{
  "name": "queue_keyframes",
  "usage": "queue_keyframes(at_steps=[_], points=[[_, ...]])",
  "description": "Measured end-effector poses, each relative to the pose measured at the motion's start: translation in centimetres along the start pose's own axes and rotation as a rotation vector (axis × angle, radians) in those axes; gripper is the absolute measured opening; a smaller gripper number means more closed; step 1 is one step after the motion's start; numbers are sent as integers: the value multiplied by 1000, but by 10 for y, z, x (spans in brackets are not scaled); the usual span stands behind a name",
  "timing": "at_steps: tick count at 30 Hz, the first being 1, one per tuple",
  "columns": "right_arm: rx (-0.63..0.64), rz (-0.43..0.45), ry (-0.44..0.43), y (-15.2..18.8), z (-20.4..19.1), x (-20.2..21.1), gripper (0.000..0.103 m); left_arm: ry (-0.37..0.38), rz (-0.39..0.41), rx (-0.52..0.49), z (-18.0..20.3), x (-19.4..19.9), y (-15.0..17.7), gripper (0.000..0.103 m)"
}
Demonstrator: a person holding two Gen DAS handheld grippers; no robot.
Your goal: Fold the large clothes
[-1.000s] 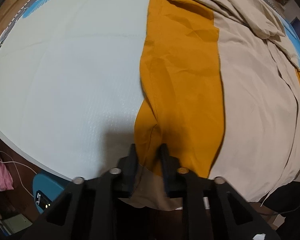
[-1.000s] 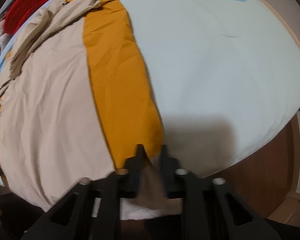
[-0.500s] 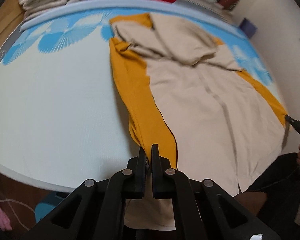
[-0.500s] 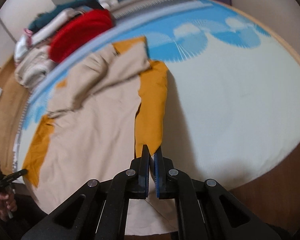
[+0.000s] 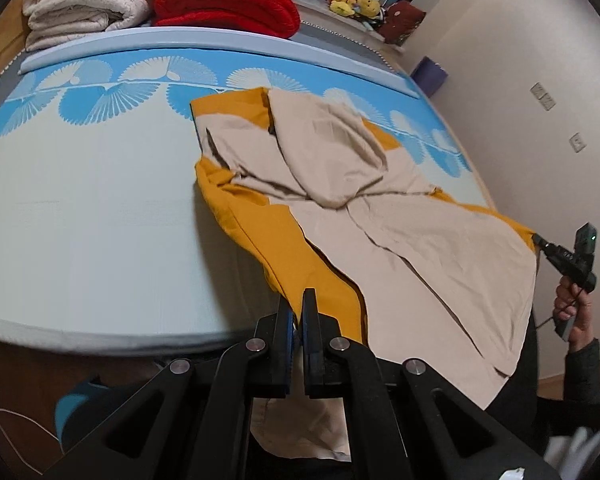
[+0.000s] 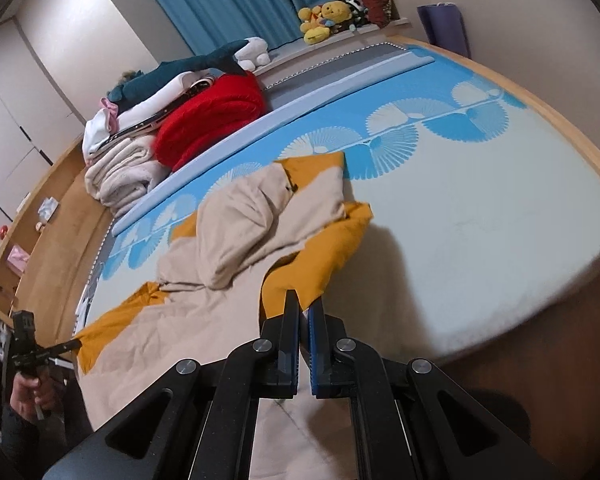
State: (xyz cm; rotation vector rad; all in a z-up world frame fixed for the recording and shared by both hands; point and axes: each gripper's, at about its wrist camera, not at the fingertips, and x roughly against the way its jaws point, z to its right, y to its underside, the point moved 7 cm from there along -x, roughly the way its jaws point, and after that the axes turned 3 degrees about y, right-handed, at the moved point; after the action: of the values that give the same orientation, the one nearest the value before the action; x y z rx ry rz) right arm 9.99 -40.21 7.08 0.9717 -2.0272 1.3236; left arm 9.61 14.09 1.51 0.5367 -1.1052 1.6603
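The left hand-held gripper [image 5: 296, 312] is clamped on one near hem corner of the beige-and-mustard garment [image 5: 384, 216], the right hand-held gripper [image 6: 303, 312] on the other, lifting that edge off the bed [image 5: 84, 208]. The garment stretches lengthwise away from both, its bunched top pointing toward the red blanket [image 5: 224, 0].

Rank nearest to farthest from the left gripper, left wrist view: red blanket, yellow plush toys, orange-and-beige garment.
From the left gripper:
1. Orange-and-beige garment: pinched in its fingers, spread across the bed.
2. Red blanket: folded beyond the bed's far edge, upper left of centre.
3. Yellow plush toys: farther back, upper right by the curtain.
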Motion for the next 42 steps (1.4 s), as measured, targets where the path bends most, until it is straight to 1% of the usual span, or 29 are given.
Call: queue_keyframes(at_steps=[2,4,6,8,10,13,14,15,16,17,20,22,24,25,26,29,30,31,32,33,34,35,36,37,38,39,41,42], points=[[0,6,6,7,4,14,4,18,0,20,-3,5,3,2],[-10,7,11,9,9,20,4,26,-1,44,-8,-1,0,2],[-12,6,21,6,16,13,4,20,-7,62,-15,-11,-5,2],[-29,-7,31,-2,24,-4,4,11,-15,83,-26,-31,-19,2],[-51,-21,26,-16,31,-28,4,2,-19,96,-35,-45,-31,2],[-39,-40,63,-47,39,-76,4,-13,-7,121,-58,-75,-65,2],[-38,-48,81,-56,42,-92,4,-19,0,157,-70,-86,-78,2],[-41,-63,98,-70,47,-117,4,-16,5,181,-81,-95,-88,2],[-43,-70,106,-76,49,-129,4,-16,9,192,-88,-102,-95,2],[-47,-86,124,-89,54,-155,4,-24,14,212,-99,-115,-105,2],[-57,-132,122,-110,63,-211,4,-31,9,285,-130,-151,-116,2],[-62,-152,143,-113,67,-241,4,-52,-23,326,-141,-166,-116,2],[-54,-168,159,-108,68,-266,4,-55,-25,331,-146,-172,-122,2],[-34,-207,197,-104,70,-281,4,-62,-33,326,-146,-175,-122,2],[-29,-216,207,-106,71,-289,4,-76,-44,314,-146,-177,-123,2],[-31,-224,197,-113,70,-298,5,-92,-59,303,-149,-181,-125,4],[-43,-238,194,-113,71,-301,5,-90,-59,312,-151,-181,-125,7],[-60,-246,185,-112,72,-302,8,-83,-57,325,-151,-180,-124,7],[-75,-247,176,-111,72,-301,10,-58,-57,350,-151,-177,-121,8],[-90,-244,164,-109,73,-300,12,-36,-57,364,-150,-175,-118,17],[-103,-243,144,-108,74,-297,14,-19,-58,373,-147,-175,-118,32],[-116,-241,118,-106,72,-292,20,3,-61,379,-144,-173,-114,40],[-124,-238,98,-105,72,-288,30,20,-69,379,-139,-172,-109,49],[-137,-232,69,-101,72,-281,35,31,-74,374,-135,-171,-106,50],[-150,-225,52,-97,73,-274,46,38,-84,361,-131,-171,-101,50],[-164,-224,39,-93,74,-269,54,37,-93,351,-128,-171,-97,52],[-184,-243,19,-81,77,-264,57,28,-129,336,-124,-174,-87,53],[-191,-276,3,-71,79,-263,57,21,-148,334,-124,-175,-82,53]])
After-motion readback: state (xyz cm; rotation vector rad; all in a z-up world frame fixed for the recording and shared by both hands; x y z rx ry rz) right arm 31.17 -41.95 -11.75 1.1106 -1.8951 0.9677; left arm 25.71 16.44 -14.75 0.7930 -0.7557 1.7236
